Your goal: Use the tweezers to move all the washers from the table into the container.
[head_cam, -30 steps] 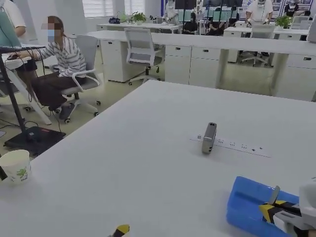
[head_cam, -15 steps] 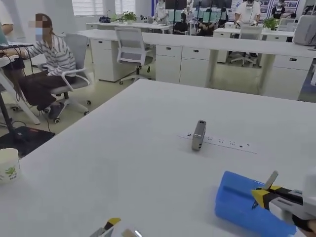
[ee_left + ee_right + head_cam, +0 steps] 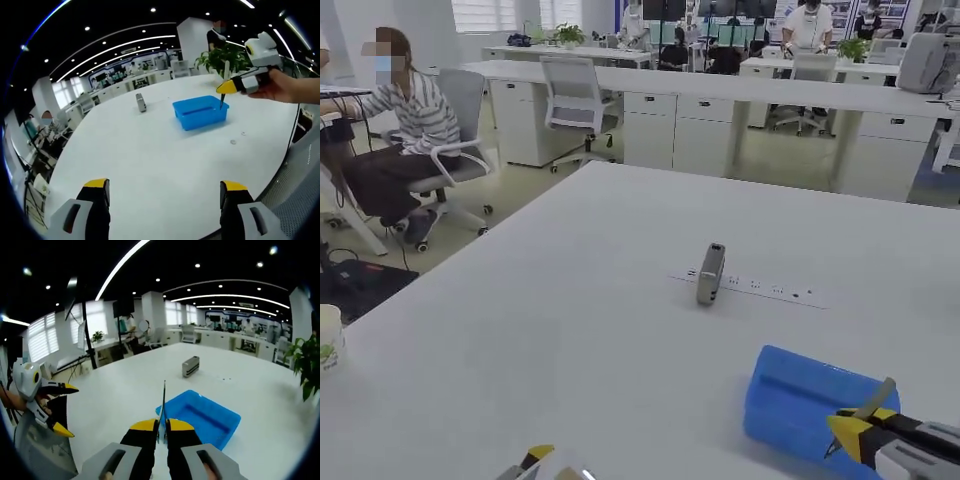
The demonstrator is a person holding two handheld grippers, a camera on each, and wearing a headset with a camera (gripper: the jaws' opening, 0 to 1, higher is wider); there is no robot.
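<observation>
Left gripper view: your left gripper (image 3: pixel 165 184) gapes wide, empty; then the blue container (image 3: pixel 200 114); then washers (image 3: pixel 232 142) on the table (image 3: pixel 150 160) just beside it.

What's changed?

Mostly your head turned — your right gripper (image 3: pixel 163 426), pinched on the tweezers (image 3: pixel 163 400), still hovers at the container's edge. Washers remain to fetch.
</observation>
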